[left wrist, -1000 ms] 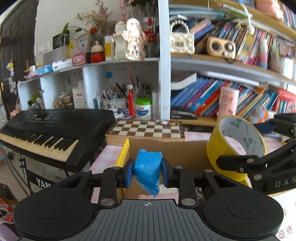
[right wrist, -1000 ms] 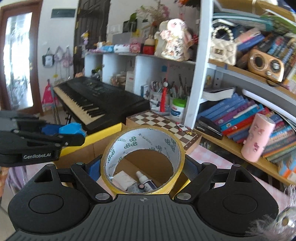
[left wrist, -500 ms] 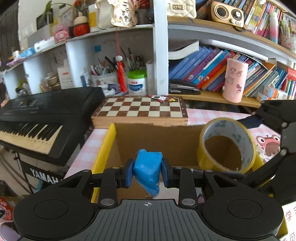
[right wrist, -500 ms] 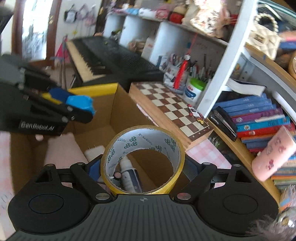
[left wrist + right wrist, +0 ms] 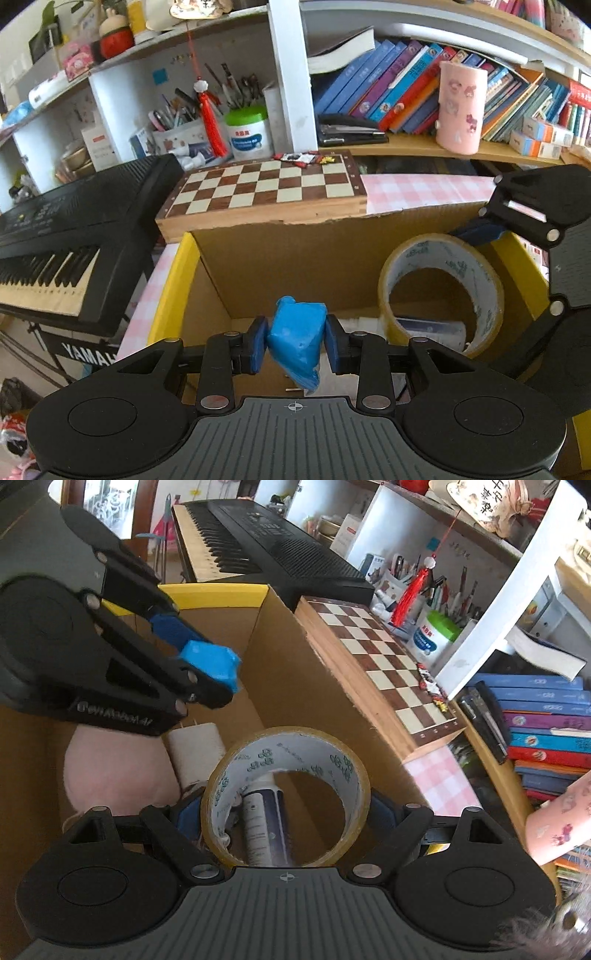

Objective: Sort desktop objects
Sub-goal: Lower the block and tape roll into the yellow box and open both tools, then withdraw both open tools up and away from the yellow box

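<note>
My left gripper (image 5: 295, 343) is shut on a blue crumpled packet (image 5: 297, 339), held over the open cardboard box (image 5: 280, 258) with a yellow rim. The packet also shows in the right wrist view (image 5: 210, 662). My right gripper (image 5: 286, 808) is shut on a roll of yellowish tape (image 5: 286, 794), held low inside the box; the tape also shows in the left wrist view (image 5: 439, 291). In the box lie a pink soft thing (image 5: 114, 771), a white roll (image 5: 195, 753) and a dark bottle (image 5: 264, 819).
A wooden chessboard (image 5: 269, 188) lies just behind the box. A black keyboard (image 5: 74, 229) stands to the left. Shelves with books (image 5: 399, 88), a pink cup (image 5: 460, 107), a white jar (image 5: 247, 133) and pens rise behind. Pink checked cloth (image 5: 424, 192) covers the desk.
Both grippers have moved down and forward into the box, still holding the blue packet and the tape roll. The box's contents have come into view.
</note>
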A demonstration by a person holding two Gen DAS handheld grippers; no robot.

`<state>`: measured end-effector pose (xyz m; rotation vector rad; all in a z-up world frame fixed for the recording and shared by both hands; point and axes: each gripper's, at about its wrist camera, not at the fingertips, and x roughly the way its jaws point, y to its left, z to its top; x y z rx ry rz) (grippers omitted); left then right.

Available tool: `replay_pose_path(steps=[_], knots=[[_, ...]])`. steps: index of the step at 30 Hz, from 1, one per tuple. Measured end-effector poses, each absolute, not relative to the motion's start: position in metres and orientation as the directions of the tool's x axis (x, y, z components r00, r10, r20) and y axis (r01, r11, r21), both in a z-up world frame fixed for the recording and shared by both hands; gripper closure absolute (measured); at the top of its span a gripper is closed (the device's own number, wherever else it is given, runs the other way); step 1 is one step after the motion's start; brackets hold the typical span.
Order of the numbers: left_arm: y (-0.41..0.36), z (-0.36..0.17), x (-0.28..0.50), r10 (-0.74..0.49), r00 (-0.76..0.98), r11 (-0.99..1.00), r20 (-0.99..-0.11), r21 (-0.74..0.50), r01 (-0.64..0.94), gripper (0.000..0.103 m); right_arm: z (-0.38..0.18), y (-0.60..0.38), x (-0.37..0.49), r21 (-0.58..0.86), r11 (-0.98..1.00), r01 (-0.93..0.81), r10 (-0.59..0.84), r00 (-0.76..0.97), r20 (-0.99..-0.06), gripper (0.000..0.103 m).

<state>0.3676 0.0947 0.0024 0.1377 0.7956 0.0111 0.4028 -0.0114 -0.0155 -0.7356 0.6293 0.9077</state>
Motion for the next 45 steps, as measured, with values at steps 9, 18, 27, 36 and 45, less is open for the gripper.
replay_pose_path(steps=[9,18,27,36,45], knots=[[0.091,0.004,0.366,0.066,0.705,0.988,-0.706,0.145,0.053,0.019,-0.018,-0.008,0.411,-0.247,0.446,-0.860,0.451,0.454,-0.768,0.016],[0.091,0.021,0.347,0.084,0.763,0.986,-0.641,0.162,0.027,0.010,-0.002,-0.014,0.400,-0.245,0.492,-0.835,0.465,0.491,-0.737,0.011],[0.095,0.053,0.317,0.070,0.832,0.992,-0.550,0.124,-0.001,0.006,0.029,-0.024,0.381,-0.244,0.563,-0.790,0.500,0.560,-0.661,0.011],[0.090,0.075,0.278,0.040,0.880,0.995,-0.474,0.095,0.006,0.002,0.048,-0.048,0.351,-0.232,0.654,-0.720,0.495,0.640,-0.588,0.012],[0.089,0.090,0.231,0.023,0.913,0.993,-0.407,0.117,0.027,0.001,0.064,-0.084,0.312,-0.183,0.790,-0.585,0.437,0.748,-0.500,0.012]])
